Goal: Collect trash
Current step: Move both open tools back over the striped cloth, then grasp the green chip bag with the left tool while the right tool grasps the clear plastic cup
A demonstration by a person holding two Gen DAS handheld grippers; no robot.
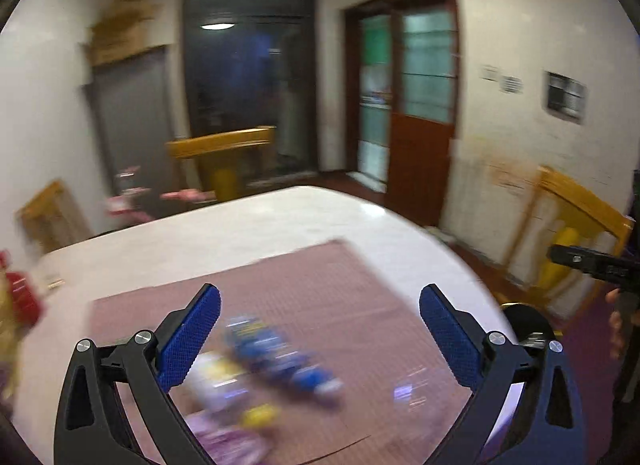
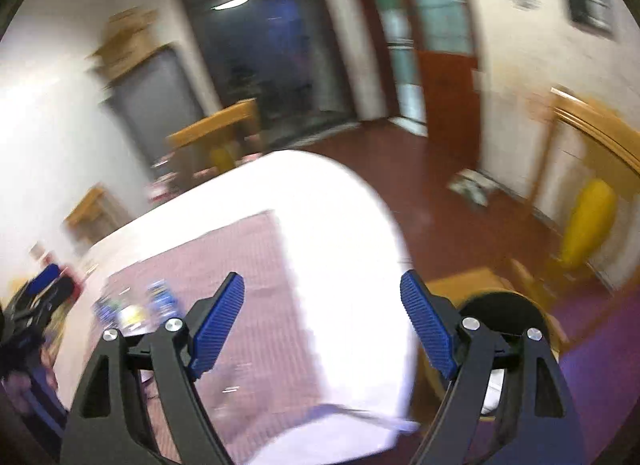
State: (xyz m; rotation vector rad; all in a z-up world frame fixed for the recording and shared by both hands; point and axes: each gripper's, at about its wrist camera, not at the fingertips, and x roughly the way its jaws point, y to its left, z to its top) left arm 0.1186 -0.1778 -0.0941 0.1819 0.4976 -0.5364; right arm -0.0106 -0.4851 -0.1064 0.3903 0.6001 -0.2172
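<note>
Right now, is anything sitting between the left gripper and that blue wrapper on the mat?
Nothing visible blocks it. The left gripper is open, and the blue wrapper lies on the pink mat just beyond its fingertips, among other blurred wrappers.

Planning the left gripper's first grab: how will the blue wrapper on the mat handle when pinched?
The blue wrapper looks like thin printed packaging, so probably light and floppy. It lies flat on the pink mat, so it may slide rather than lift. Blur hides detail.

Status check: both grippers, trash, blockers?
Left gripper open, empty. Right gripper open, empty. Blurred blue-and-yellow wrappers loose on pink woven mat, below left gripper. No blockers visible.
</note>
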